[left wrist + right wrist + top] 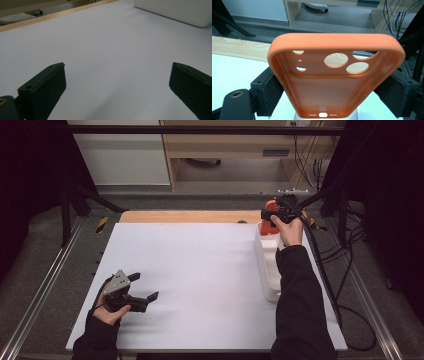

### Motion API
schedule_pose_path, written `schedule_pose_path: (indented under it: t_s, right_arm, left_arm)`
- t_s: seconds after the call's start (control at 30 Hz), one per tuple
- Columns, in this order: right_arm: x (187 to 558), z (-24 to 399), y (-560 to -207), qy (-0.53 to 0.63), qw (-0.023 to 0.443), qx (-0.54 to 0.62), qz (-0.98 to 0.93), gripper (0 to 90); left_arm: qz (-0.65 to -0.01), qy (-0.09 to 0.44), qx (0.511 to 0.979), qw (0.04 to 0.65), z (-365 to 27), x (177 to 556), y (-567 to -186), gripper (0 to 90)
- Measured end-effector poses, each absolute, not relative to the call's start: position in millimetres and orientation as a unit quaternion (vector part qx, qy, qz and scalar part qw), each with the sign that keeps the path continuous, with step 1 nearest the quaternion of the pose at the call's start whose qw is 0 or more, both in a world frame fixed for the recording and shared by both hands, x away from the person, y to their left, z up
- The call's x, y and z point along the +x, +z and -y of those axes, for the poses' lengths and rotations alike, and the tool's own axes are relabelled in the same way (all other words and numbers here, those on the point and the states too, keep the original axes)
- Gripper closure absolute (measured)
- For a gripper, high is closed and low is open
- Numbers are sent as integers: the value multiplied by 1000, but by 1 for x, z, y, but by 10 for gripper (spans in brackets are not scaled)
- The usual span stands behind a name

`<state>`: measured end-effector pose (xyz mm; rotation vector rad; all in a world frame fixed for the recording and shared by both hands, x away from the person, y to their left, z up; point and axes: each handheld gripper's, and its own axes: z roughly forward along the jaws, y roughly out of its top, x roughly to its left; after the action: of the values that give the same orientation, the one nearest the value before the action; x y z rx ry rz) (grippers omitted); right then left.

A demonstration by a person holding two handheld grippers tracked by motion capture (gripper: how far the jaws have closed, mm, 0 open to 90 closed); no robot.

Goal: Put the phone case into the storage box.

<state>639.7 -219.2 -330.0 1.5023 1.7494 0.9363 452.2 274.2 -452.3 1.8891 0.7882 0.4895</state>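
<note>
An orange phone case [334,75] with round camera holes is clamped by its long sides between the black padded jaws of my right gripper [332,93]. In the high view that gripper [274,216] holds the case [266,226] over the far end of a long white bin [267,267] at the table's right side. My left gripper [145,286] rests low over the near left of the white table [200,270]. Its jaws stand wide apart, with bare table between them [117,72].
The white bin [175,10] lies lengthwise along the right edge. A wooden strip [190,216] borders the far side of the table. Black frame posts and cables stand to the right and behind.
</note>
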Motion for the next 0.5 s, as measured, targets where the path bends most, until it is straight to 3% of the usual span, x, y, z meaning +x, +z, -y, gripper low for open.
schedule_pose_path:
  t_s: [0.5]
  right_arm:
    - [656, 214, -349, 336, 318, 587, -665, 155]
  left_arm:
    - [-323, 200, 782, 495, -273, 453, -453, 4]
